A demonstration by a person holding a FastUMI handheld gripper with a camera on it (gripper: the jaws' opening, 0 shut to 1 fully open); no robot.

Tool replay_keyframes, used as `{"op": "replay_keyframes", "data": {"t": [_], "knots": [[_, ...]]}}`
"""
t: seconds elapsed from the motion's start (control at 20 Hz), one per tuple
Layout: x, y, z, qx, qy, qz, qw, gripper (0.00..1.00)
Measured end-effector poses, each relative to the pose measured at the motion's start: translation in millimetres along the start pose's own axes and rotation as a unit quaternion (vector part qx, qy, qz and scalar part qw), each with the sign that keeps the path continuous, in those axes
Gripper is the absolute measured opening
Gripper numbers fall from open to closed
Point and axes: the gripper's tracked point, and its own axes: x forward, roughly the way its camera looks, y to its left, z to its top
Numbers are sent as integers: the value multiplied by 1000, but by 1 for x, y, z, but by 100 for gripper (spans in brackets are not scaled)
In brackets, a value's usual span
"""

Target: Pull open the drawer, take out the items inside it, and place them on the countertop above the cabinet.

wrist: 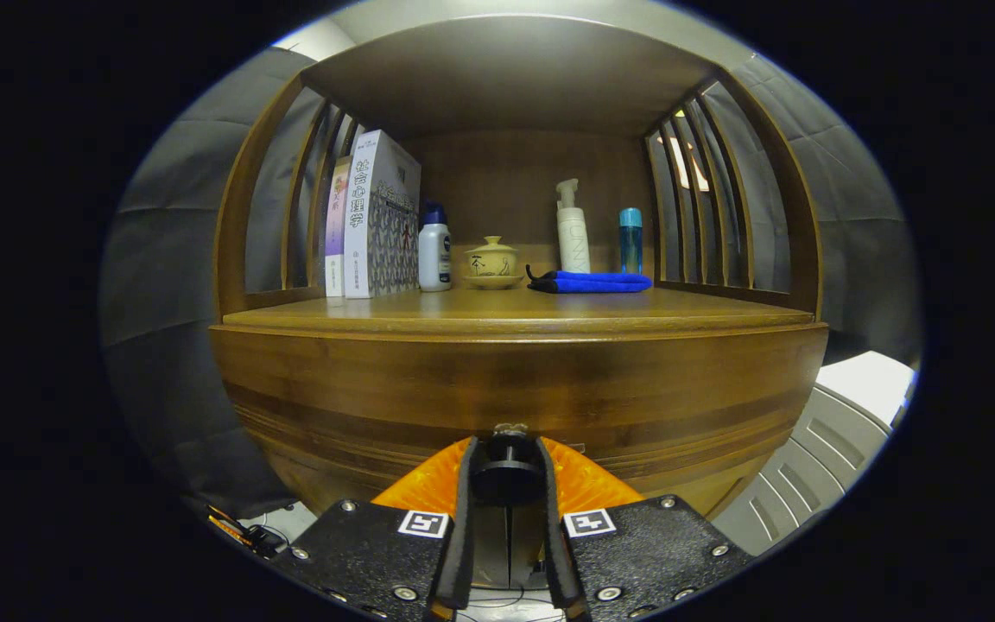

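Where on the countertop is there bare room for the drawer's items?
The front strip of the countertop is bare, ahead of the books, white bottle, teacup and blue cloth. The back row is crowded. The tongs grip the drawer knob.

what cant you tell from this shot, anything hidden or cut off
- Drawer contents: gripper view, hidden behind its closed wooden front.
- Knob: mostly covered by the tool, whose fingers press it from both sides.
- Cabinet below the drawer: blocked by the tool's body.
- Back of the countertop: partly screened by the books, teacup and blue cloth.
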Motion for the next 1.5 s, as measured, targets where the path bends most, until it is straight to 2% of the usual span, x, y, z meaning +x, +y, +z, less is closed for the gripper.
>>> {"op": "replay_keyframes", "data": {"t": [0.9, 1.05, 1.5], "knots": [[-110, 3, -25, -9, 8, 7, 1000, 34], [-127, 11, -32, -28, 13, 22, 999, 34], [-163, 20, -42, -24, 30, 53, 998, 34]]}}
